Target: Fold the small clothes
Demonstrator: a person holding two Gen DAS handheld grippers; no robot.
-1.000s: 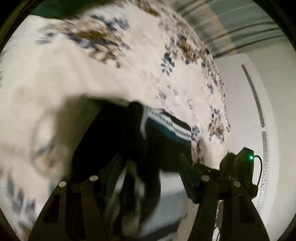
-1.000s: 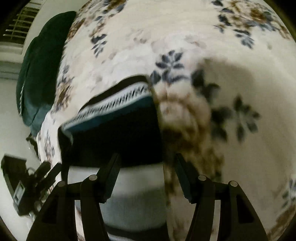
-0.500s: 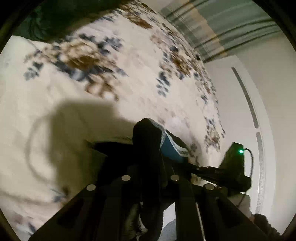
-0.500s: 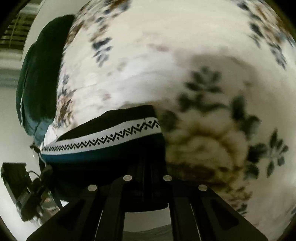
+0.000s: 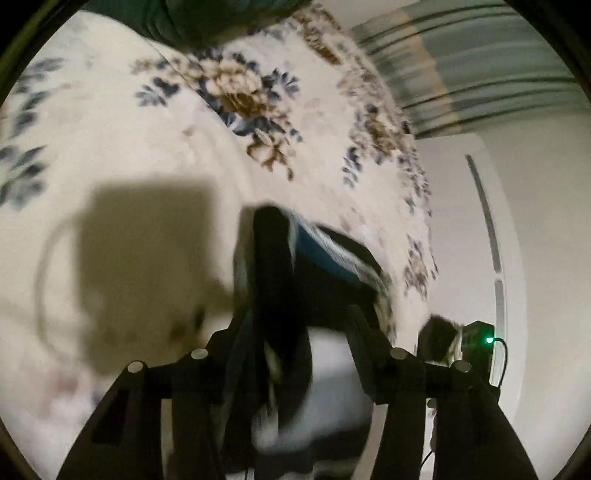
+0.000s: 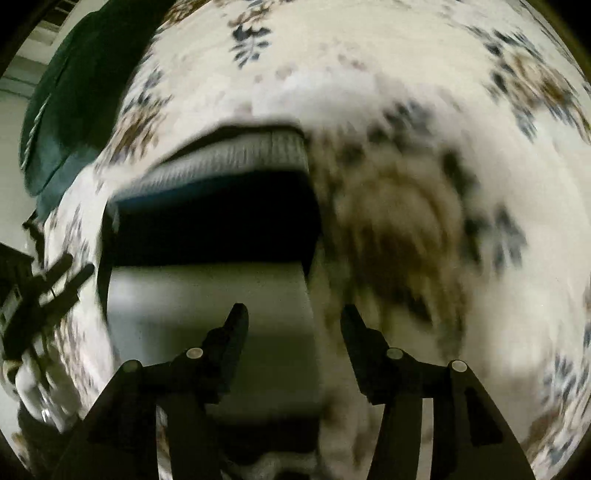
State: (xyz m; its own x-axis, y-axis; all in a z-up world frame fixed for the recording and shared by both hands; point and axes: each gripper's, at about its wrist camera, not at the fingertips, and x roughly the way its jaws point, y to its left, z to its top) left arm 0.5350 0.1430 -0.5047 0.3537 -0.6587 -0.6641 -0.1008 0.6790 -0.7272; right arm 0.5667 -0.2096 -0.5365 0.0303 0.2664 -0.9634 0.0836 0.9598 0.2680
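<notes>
A small knit garment with black, teal, white and patterned bands lies on the floral bedspread (image 6: 424, 92). In the right wrist view it lies flat (image 6: 210, 229), folded, with its white band nearest me. My right gripper (image 6: 293, 317) is open and empty just above that white band. In the left wrist view the garment (image 5: 317, 266) is bunched, a black fold standing up between my fingers. My left gripper (image 5: 295, 325) is open with cloth loose between the jaws. Both views are blurred by motion.
A dark green cushion (image 6: 70, 103) lies at the far left of the bed, and shows at the top of the left wrist view (image 5: 207, 18). The bed edge and white wall (image 5: 535, 221) are to the right. The other gripper (image 6: 40, 291) shows at the left.
Both grippers were shut on the garment half a second ago and have opened now. The garment has dropped onto the bed, and the right gripper has pulled back from it.
</notes>
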